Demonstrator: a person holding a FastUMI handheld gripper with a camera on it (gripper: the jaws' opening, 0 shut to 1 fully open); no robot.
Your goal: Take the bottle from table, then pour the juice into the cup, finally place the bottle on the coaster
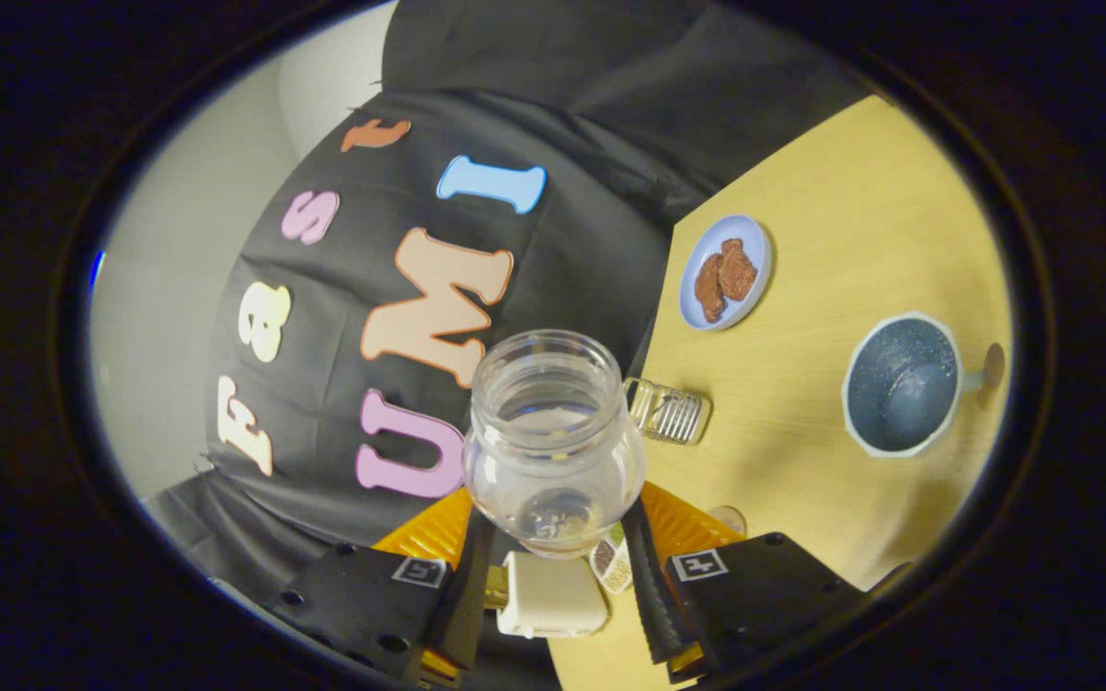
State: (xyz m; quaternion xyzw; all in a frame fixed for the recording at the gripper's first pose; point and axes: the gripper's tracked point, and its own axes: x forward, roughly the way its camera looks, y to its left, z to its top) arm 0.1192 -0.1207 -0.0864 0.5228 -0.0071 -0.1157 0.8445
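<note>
The wooden counter (860, 240) looks tipped on its side, so you have the gripper (558, 547) rolled over, as if for pouring. That makes me think you are in the pour step: the bottle is already off the counter, and putting it on the coaster is still left to do.

The cup (901, 384) is the next biggest thing. It is blue-grey inside with a white rim, and it sits at about three o'clock from the bottle, well apart from it. I cannot see any juice in it.

A small blue plate (750, 251) with brown snacks (724, 278) lies at about one o'clock from the bottle.

The bottle (555, 441) is a clear glass one with a wide open mouth and a round belly. The gripper's two fingers (469, 585) are squeezed on its sides, so you hold it tight. It looks almost empty, with only a little bit at the bottom.

A little ribbed glass jar (673, 411) lies just beside the bottle at three o'clock.

I cannot tell which thing is the coaster.
</note>
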